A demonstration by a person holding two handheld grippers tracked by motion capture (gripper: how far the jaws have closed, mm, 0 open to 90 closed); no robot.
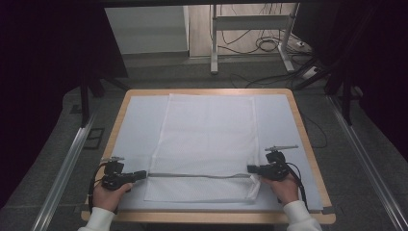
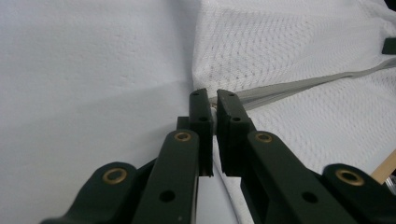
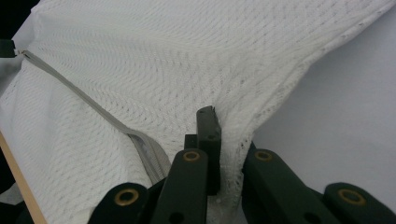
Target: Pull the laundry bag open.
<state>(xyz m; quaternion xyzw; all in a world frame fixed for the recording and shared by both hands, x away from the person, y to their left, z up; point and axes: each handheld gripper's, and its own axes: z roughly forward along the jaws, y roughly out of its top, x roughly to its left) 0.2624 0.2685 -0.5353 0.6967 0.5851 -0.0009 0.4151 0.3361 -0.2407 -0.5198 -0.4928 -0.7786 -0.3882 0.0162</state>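
Two grippers, left (image 1: 143, 174) and right (image 1: 250, 168), clamp our mesh bag (image 1: 207, 139) at its zipper (image 1: 197, 175) ends; unzipping remains.

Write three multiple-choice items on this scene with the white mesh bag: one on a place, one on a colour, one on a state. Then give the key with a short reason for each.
1. Where does the mesh laundry bag lie?
A. On the floor
B. Spread flat on the table's white cover
C. Hung from a rail

2. What colour is the zipper across the bag?
A. Grey
B. Red
C. Black

3. How does the right gripper stand?
A. Wide open above the bag
B. Lying loose on the table
C. Shut on the bag's edge

Key: 1 B, the bag lies flat on the cover. 2 A, a grey band runs between the left gripper and the right. 3 C, mesh is pinched between its jaws.
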